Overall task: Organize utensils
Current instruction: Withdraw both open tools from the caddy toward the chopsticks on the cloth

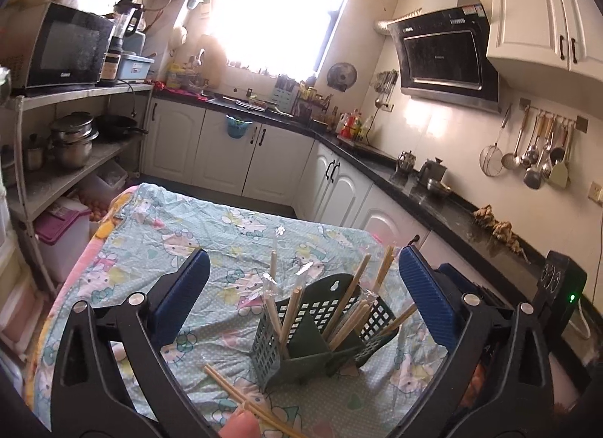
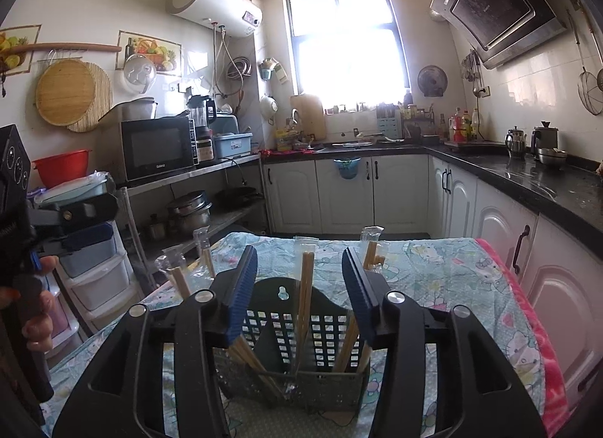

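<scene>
**A:** You're sitting with the left gripper (image 1: 301,294) spread as wide as it goes, nothing between the pads. The right gripper (image 2: 299,287) is about half spread, also pinching nothing; 1 wrapped pair of chopsticks (image 2: 305,287) is standing in the gap between its pads, but they aren't touching it. The holder (image 1: 320,328) is standing upright on the cloth (image 1: 226,234), already bristling with chopsticks in its compartments. 1 loose pair (image 1: 241,396) is lying on the cloth just in front of the holder, close to your left hand's finger at the bottom edge.

**B:** So that loose pair is what's left, I'm guessing?

**A:** Looks that way to me. If you're going for it, I'd be coming down with the left pads across the sticks near 1 end, so both get clamped together, then tipping them upright before dropping them in. Aim for whichever compartment looks least crowded, since the sticks already inside are leaning every which way and could block the slot. The holder looks light, so be steadying it with the right if it's sliding.

**B:** Any readable labels around?

**A:** The microwave (image 2: 158,147) is showing "Galanz" on its door. The range hood (image 1: 444,53) has a small logo and stickers, too blurry to read.
</scene>
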